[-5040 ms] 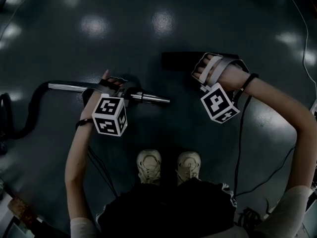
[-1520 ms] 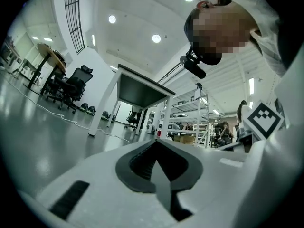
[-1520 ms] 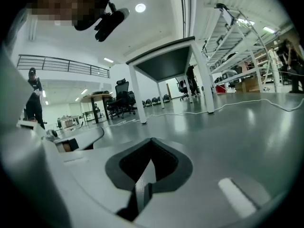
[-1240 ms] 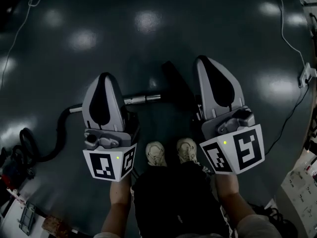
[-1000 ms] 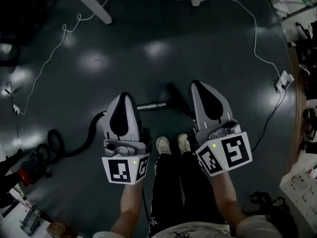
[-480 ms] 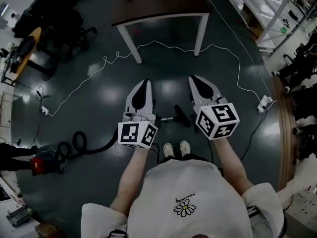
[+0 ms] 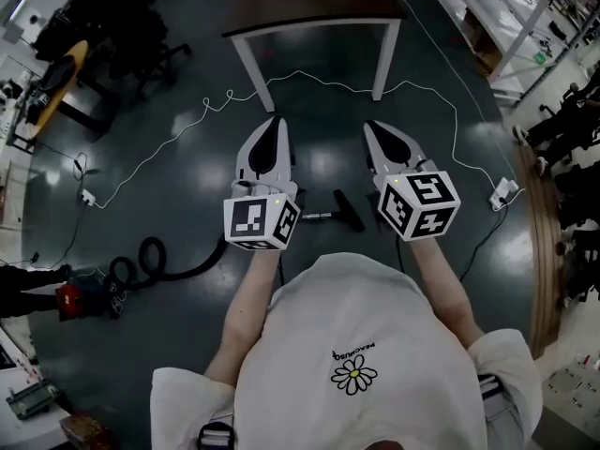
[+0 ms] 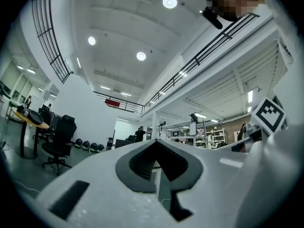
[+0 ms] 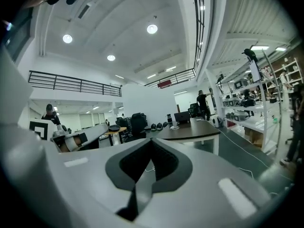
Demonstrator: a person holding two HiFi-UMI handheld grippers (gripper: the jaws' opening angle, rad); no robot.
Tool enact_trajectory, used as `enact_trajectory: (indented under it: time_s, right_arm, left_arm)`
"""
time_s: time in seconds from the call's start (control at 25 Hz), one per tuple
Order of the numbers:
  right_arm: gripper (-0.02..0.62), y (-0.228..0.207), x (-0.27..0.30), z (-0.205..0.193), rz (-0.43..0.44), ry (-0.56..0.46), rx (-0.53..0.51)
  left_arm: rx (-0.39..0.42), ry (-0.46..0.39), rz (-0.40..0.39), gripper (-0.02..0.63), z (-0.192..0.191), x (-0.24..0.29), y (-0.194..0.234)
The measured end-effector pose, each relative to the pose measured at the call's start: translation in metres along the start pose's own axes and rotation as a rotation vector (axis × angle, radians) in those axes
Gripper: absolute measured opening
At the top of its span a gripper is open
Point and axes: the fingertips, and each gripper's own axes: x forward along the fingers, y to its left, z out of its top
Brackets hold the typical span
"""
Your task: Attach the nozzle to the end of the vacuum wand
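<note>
Count, head view:
- Two grippers are showing: left gripper [image 7: 274,122] and right gripper [image 7: 370,127].
- Each is carrying one marker cube, so two in all: left marker cube [image 7: 261,221] and right marker cube [image 7: 418,202].
- One vacuum wand [image 7: 317,216] and one nozzle [image 7: 349,210] are lying on the floor, behind the fingertips and between the two grippers.
- One black hose [image 7: 178,268] is curling away on the left fingers' side.
- One tabletop [image 7: 314,24] is standing beyond the fingertips, with two white legs showing.
- One white cable [image 7: 142,161] is trailing across the floor.
- Two white plug blocks are lying outboard: left plug block [image 7: 84,196] and right plug block [image 7: 500,193].

Left gripper view:
- Four round ceiling lamps [image 8: 169,2] are shining above the fingers.
</note>
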Motion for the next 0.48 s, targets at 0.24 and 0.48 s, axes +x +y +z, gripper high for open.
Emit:
enact_trajectory:
  time_s: [0.24,0.48]
  right_arm:
    - [0.006,0.005,0.0,0.007,-0.001,-0.011,-0.003]
    - [0.006,0.006,0.002,0.0,0.001,-0.002,-0.015]
  left_arm:
    - [-0.001,0.011,-0.003,0.0,0.003,-0.002,0.003]
    - [-0.016,0.022,0.002,0.0,-0.009,-0.005,0.007]
